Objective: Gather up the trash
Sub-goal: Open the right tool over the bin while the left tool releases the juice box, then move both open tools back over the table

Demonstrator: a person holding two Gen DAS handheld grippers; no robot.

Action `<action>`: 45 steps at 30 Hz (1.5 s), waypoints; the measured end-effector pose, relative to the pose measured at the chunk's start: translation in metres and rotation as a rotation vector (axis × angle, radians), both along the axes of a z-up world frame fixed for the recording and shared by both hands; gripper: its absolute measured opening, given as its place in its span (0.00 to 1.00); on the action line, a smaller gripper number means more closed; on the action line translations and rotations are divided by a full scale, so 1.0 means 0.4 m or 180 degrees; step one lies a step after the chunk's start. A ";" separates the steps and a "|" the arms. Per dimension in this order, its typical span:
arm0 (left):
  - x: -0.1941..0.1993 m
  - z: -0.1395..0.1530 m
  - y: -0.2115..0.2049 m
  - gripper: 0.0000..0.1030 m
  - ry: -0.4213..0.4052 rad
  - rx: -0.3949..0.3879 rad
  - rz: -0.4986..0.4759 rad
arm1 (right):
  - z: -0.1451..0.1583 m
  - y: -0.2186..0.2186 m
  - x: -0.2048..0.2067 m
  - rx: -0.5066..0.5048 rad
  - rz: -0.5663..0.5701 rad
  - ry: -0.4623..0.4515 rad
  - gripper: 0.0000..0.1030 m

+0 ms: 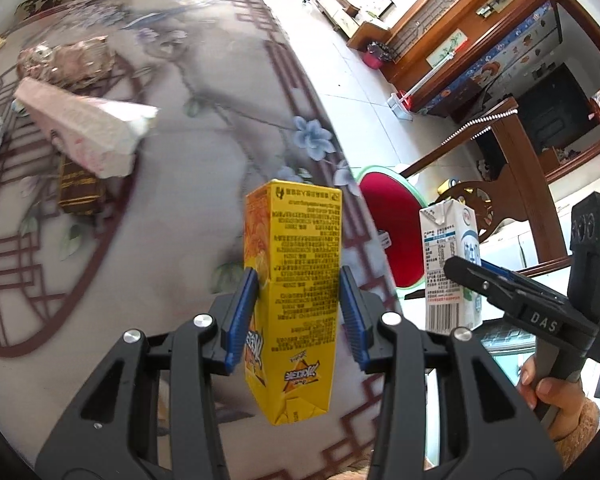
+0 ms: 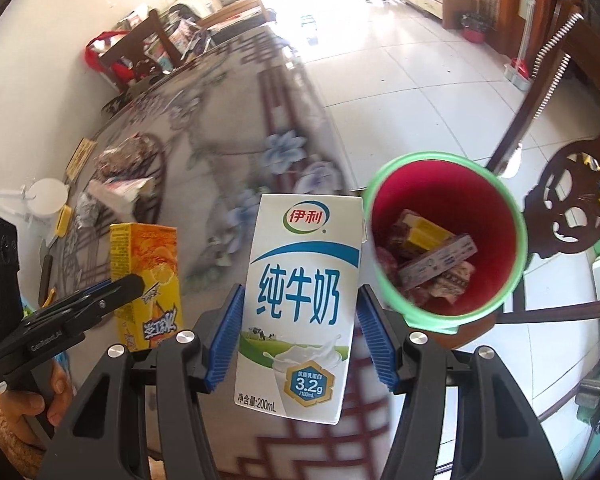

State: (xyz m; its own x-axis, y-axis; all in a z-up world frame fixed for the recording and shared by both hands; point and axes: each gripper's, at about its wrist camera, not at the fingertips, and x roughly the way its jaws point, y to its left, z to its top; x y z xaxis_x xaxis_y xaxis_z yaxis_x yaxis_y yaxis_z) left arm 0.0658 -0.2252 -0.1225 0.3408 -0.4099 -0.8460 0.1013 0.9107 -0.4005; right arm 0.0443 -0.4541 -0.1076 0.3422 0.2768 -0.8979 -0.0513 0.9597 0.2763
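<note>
My left gripper [image 1: 298,312] is shut on a yellow drink carton [image 1: 294,280] and holds it above the patterned table [image 1: 204,120]. My right gripper [image 2: 298,336] is shut on a white milk carton [image 2: 300,300] and holds it near the table's right edge. The milk carton also shows in the left wrist view [image 1: 448,268], the yellow carton in the right wrist view [image 2: 148,276]. A red bin with a green rim [image 2: 448,236] stands just right of the milk carton, below table height, holding several wrappers. It shows partly in the left wrist view [image 1: 388,224].
More trash lies at the table's far left: a pink-white box [image 1: 88,132], a brown wrapper [image 1: 78,192], crumpled bags [image 1: 68,64]. A dark wooden chair [image 2: 568,208] stands right of the bin. Tiled floor [image 2: 400,80] lies beyond the table.
</note>
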 end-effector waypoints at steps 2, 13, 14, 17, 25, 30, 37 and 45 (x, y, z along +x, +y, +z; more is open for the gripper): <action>0.005 0.002 -0.024 0.39 -0.0005 0.0015 -0.0034 | 0.001 -0.037 0.006 0.0012 -0.0049 -0.0015 0.54; 0.057 0.033 -0.175 0.39 -0.0148 0.0160 -0.0268 | -0.014 -0.174 0.069 -0.0013 -0.0189 -0.0079 0.54; 0.063 0.035 -0.186 0.39 -0.0158 0.0170 -0.0284 | -0.017 -0.185 0.079 -0.0015 -0.0201 -0.0082 0.54; 0.078 0.042 -0.213 0.39 -0.0177 0.0179 -0.0310 | -0.025 -0.215 0.107 -0.0018 -0.0243 -0.0093 0.54; 0.122 0.044 -0.272 0.38 -0.0171 0.0192 -0.0421 | -0.050 -0.308 0.135 0.0010 -0.0502 -0.0050 0.63; 0.168 0.048 -0.359 0.38 -0.0235 0.0166 -0.0644 | -0.092 -0.363 0.112 0.0114 -0.0757 0.0109 0.77; 0.225 0.043 -0.510 0.38 -0.0350 0.0152 -0.1072 | -0.098 -0.417 0.061 0.0094 -0.1003 0.0132 0.78; 0.214 0.074 -0.535 0.60 -0.0523 0.0088 -0.1152 | -0.063 -0.437 0.009 0.0013 -0.1132 0.0005 0.80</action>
State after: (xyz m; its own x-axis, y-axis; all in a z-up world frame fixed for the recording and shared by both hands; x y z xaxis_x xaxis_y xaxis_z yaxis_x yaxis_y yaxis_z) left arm 0.1515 -0.4392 -0.0930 0.3104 -0.5061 -0.8047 0.4783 0.8147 -0.3279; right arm 0.0477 -0.6288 -0.1326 0.4165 0.1442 -0.8976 0.2862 0.9164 0.2800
